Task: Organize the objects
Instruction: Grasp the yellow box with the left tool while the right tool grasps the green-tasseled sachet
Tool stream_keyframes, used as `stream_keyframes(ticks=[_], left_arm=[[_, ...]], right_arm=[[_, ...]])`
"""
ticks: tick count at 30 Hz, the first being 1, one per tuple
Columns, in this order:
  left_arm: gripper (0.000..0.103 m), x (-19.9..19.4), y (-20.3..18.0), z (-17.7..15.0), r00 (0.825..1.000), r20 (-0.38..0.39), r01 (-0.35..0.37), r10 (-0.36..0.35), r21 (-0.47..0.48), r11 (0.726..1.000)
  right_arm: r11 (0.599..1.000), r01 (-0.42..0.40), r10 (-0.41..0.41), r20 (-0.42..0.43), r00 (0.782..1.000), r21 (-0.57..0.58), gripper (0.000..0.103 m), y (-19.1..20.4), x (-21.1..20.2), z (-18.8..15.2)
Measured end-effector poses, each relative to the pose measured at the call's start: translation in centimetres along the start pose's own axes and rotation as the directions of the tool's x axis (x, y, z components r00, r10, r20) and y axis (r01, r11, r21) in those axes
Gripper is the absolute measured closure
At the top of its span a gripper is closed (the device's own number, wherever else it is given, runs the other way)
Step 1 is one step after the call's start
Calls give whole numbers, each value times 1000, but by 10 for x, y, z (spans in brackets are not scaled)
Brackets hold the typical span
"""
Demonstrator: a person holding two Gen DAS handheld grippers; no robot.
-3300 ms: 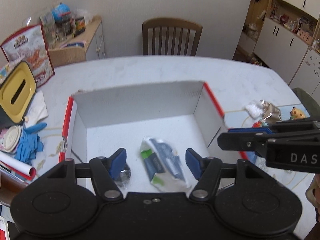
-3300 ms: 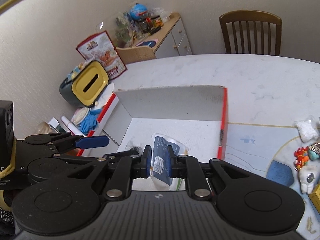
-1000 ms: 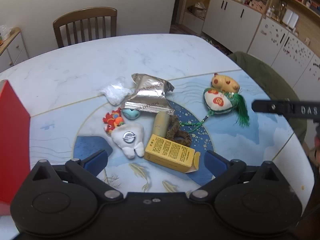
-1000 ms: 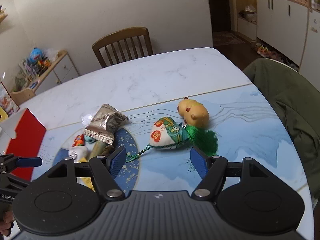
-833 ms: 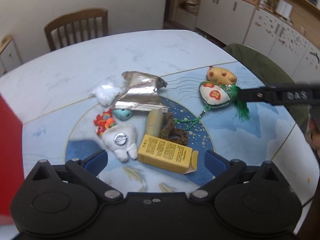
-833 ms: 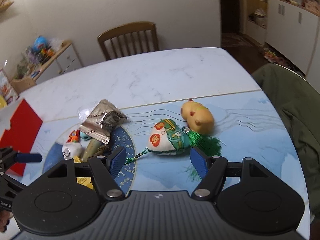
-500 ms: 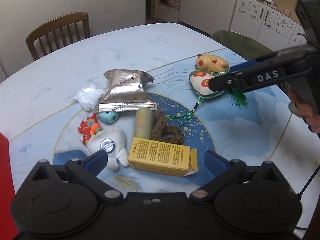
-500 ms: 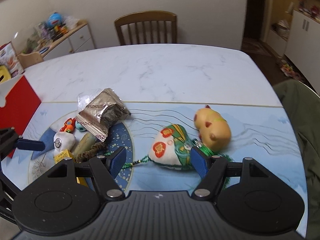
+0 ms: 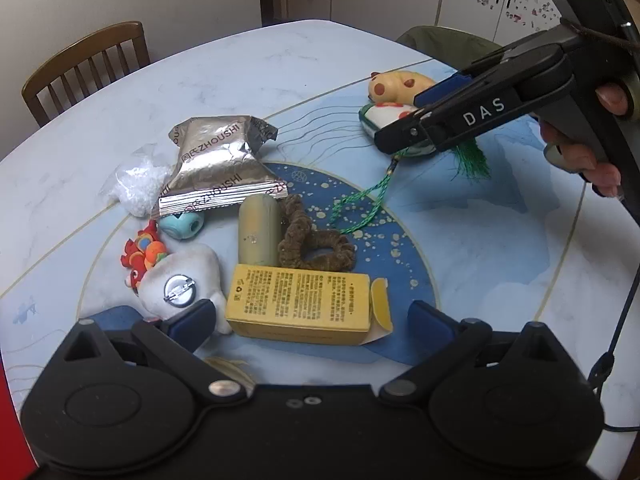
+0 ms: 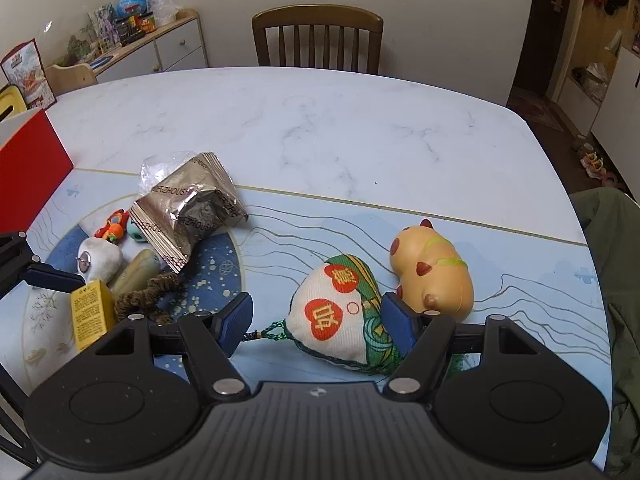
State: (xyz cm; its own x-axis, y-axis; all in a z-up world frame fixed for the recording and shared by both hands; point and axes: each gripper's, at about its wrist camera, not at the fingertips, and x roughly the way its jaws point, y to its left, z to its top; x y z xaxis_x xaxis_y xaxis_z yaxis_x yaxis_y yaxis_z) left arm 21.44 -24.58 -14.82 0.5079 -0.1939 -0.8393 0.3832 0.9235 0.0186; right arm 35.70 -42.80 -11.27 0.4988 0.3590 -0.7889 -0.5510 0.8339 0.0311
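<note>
My left gripper (image 9: 311, 320) is open just above the mat, with a yellow carton (image 9: 298, 306) lying between its blue pads. My right gripper (image 10: 317, 322) is open too and straddles a white and green embroidered sachet (image 10: 340, 316) with red hearts and a green tassel. A yellow capybara toy (image 10: 432, 276) lies just beyond the sachet. In the left wrist view the right gripper (image 9: 408, 120) reaches in from the right over the sachet (image 9: 384, 114). A silver snack packet (image 9: 216, 168), white tooth plush (image 9: 180, 284), brown scrunchie (image 9: 316, 244) and olive tube (image 9: 260, 228) lie around the carton.
A red-walled box (image 10: 28, 168) stands at the table's left end. A bag of white beads (image 9: 138, 186), a teal bead (image 9: 182, 226) and a red toy (image 9: 142, 250) lie left of the packet. A wooden chair (image 10: 318, 38) and green jacket (image 10: 616, 280) border the table.
Both grippers left the box, the right one opening off the blue packet there. They swung right to the mat and came lower, the left around the carton, the right around the sachet.
</note>
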Motion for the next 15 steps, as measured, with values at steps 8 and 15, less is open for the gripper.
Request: stream_keyframes(ticks=[8,15], left_arm=[[16,2,2,1,1000,2,-27,27,-3,1000],[31,-1,1,0,999,15,-40,40,12,999]], right_arm=[[994,55,-56,-3,998,-97,31,9,8,-6],[992,83,-83,9,997,-97,33,11,6,-9]])
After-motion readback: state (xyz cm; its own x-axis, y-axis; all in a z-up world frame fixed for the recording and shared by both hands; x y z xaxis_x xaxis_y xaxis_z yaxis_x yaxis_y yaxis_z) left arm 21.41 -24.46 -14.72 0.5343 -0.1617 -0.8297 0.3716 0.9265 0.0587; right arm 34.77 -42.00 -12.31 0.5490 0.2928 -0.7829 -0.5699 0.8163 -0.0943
